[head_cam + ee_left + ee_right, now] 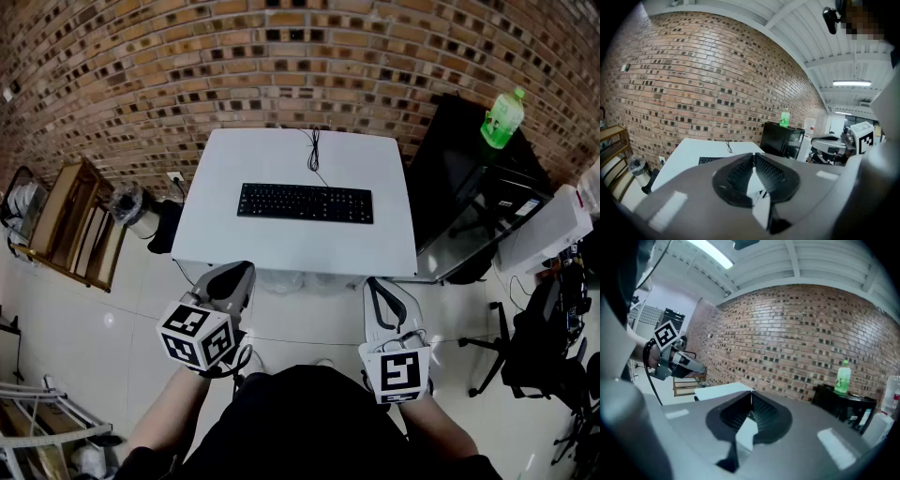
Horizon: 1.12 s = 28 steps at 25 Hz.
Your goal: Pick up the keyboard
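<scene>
Left gripper and right gripper are both closed with nothing between their jaws. They are held side by side in front of the person, short of the white surface. The black keyboard lies flat at its middle, long edge toward the person, well apart from both. Its cable runs off the far edge toward the brick wall. The grippers' spacing roughly matches the keyboard's ends, probably to take one end each; the jaws must open first.

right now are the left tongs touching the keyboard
Apart. Head view: the left tongs hang short of the table, well clear of the keyboard lying on it.
</scene>
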Each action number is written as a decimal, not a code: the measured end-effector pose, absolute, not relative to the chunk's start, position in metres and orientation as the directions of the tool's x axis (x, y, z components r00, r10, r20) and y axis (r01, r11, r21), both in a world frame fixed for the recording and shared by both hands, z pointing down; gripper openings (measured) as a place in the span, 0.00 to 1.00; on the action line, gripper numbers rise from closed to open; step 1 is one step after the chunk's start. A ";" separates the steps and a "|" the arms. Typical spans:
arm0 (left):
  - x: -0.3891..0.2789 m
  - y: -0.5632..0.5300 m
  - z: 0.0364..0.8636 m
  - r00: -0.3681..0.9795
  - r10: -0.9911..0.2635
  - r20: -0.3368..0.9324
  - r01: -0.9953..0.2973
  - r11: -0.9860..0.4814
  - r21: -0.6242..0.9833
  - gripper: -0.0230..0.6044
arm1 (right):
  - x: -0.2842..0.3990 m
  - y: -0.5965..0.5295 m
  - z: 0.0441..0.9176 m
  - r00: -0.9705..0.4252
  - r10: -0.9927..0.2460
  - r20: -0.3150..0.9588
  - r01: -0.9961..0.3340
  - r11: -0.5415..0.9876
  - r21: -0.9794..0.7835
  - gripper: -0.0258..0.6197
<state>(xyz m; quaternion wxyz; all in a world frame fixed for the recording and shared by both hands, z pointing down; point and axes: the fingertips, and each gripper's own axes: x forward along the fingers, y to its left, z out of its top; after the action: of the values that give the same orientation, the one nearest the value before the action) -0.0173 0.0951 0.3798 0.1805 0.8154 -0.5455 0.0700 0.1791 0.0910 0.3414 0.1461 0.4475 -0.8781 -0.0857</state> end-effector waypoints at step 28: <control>-0.131 -0.091 0.497 0.445 -0.738 0.508 -0.835 -0.136 0.533 0.33 | 0.176 -0.007 0.373 -0.472 -0.828 0.301 -0.812 0.542 0.217 0.05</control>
<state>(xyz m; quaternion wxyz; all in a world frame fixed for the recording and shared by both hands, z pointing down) -0.1313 -0.0913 0.4966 0.3976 0.7511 -0.5234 0.0613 0.1764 -0.0074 0.3728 0.1877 0.4781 -0.8578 -0.0217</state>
